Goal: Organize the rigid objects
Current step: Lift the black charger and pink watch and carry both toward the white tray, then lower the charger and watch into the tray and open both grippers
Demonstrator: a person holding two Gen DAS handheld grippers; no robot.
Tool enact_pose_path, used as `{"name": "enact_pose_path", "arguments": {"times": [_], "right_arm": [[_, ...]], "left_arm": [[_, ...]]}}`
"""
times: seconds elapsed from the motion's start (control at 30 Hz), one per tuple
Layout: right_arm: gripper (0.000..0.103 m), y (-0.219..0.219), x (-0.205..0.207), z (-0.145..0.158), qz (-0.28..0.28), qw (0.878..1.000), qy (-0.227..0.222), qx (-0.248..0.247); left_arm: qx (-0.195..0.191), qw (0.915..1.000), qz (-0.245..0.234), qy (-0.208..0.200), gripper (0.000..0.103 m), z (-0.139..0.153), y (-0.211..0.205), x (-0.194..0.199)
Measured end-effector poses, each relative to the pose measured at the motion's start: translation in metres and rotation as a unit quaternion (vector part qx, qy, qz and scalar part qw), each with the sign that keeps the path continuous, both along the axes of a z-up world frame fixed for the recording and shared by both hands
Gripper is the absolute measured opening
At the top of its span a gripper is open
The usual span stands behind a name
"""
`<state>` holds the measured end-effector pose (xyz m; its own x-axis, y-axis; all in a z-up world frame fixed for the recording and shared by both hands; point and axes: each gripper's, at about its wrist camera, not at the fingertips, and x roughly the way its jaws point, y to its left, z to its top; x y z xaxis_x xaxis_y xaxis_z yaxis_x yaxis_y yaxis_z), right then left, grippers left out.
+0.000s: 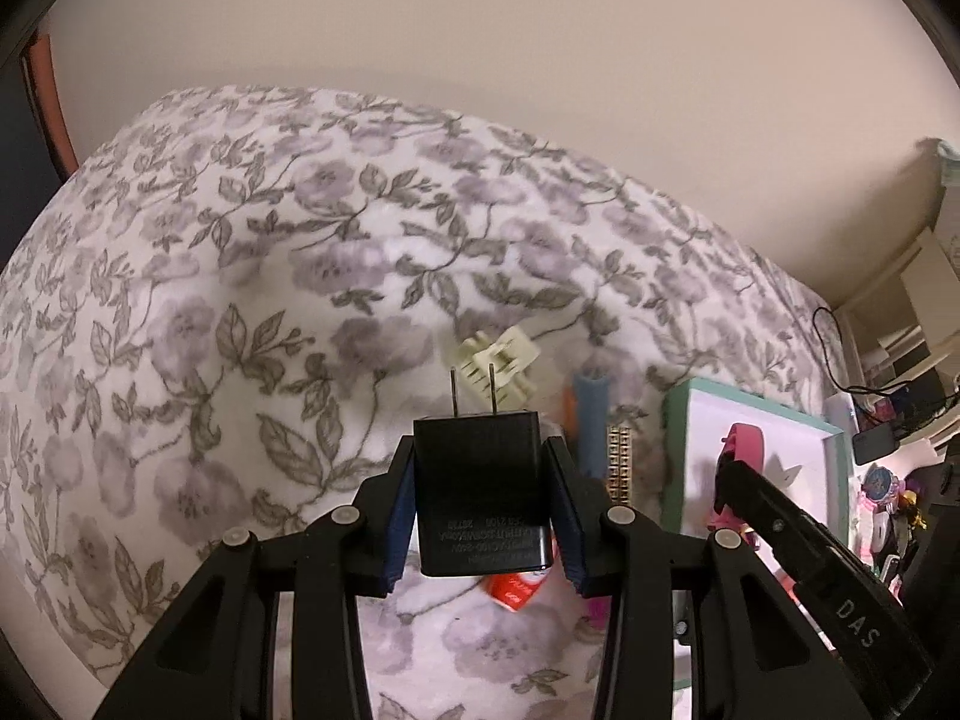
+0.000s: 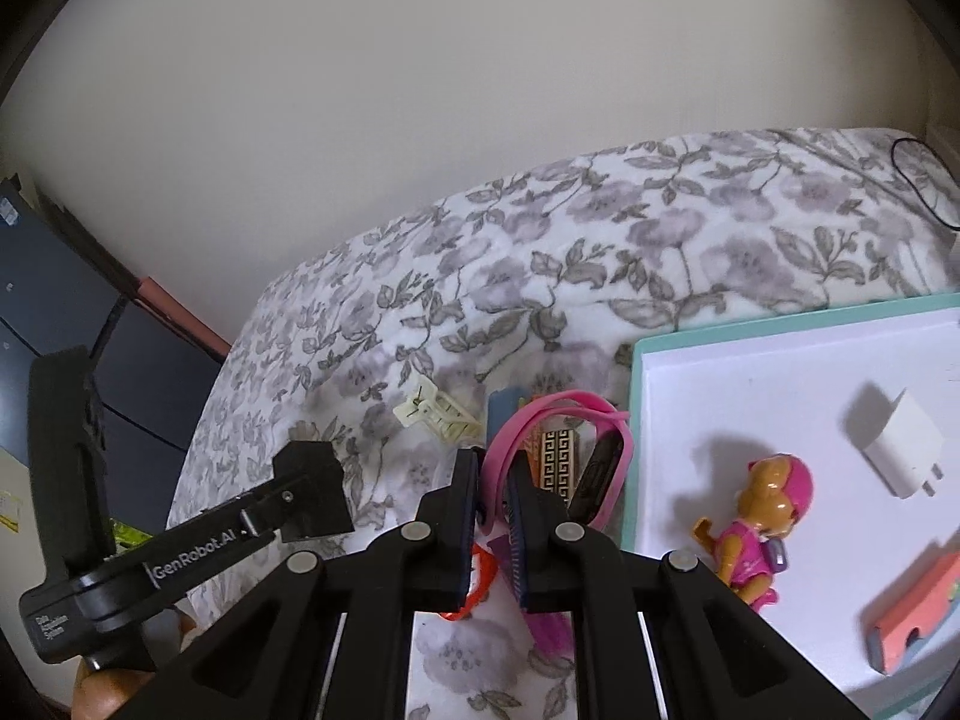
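Here the tray (image 2: pixel 636 420) rim lies beside the right tongs (image 2: pixel 493 495).

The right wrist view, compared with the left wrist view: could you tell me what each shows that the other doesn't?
Only the right wrist view shows the white charger, the toy figure and the tray's full interior. Only the left wrist view shows the black adapter's prongs, with the left gripper shut on it. Both show the floral blanket, cream hair clip and the pink watch band held by the right gripper.
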<state>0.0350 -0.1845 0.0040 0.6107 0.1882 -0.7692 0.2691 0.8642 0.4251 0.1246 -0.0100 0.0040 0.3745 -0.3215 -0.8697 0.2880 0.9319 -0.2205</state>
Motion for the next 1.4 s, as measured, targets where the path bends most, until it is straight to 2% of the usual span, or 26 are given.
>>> {"name": "enact_pose_path", "arguments": {"times": [0.2,0.57,1.07,1.4], "right_arm": [[0.011,-0.016,-0.010,0.000,-0.020,1.000,0.017,-0.015],[0.011,-0.078,-0.045,-0.005,-0.116,0.992,0.054,0.002],[0.011,-0.163,-0.106,-0.009,-0.227,0.972,0.069,0.011],[0.011,-0.192,-0.134,-0.018,-0.264,0.961,0.080,0.015]], "left_arm": [[0.001,0.9998,-0.020,-0.009,0.042,0.007,-0.016,-0.011],[0.019,0.9947,-0.099,-0.021,0.042,0.012,-0.075,-0.051],[0.044,0.9740,-0.221,-0.022,0.042,-0.007,-0.165,-0.123],[0.052,0.9631,-0.263,-0.021,0.042,-0.020,-0.199,-0.147]]}}
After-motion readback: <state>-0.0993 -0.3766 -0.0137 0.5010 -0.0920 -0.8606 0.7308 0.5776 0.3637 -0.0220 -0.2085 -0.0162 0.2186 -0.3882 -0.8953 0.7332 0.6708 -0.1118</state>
